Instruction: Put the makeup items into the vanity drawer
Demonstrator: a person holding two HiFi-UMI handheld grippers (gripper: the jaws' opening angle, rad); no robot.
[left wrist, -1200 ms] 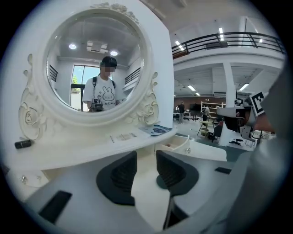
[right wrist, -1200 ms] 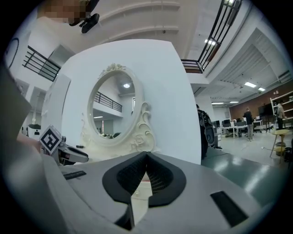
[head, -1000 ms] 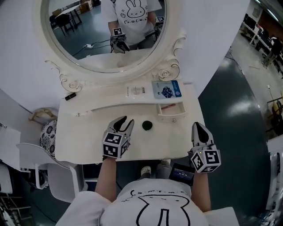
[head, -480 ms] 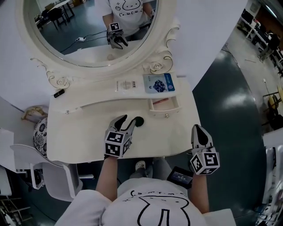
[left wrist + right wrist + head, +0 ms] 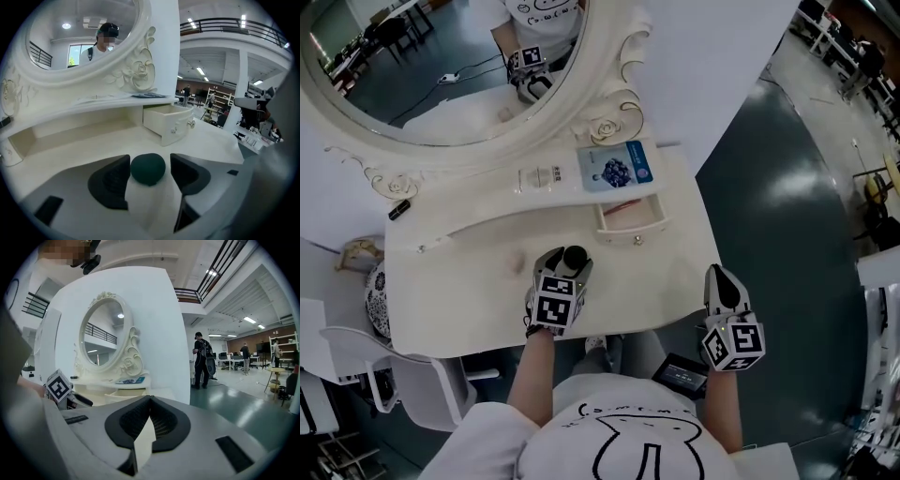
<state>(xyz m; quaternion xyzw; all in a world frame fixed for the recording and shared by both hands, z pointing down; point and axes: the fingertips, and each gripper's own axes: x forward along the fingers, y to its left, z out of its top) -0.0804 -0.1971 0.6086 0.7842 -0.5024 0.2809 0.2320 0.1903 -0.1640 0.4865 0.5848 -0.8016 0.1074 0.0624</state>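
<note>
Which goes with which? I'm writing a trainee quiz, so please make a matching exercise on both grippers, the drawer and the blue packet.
Things: 1 left gripper; 2 right gripper; 3 drawer; 4 blue packet.
States: A lying on the shelf; B shut, empty; C pulled open; D open around the dark round item.
Pairs: 1-D, 2-B, 3-C, 4-A.
The left gripper's jaws have just been opening.

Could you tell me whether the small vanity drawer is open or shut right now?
Open. The drawer stands pulled out from the vanity, and its inside is visible from above.
</note>
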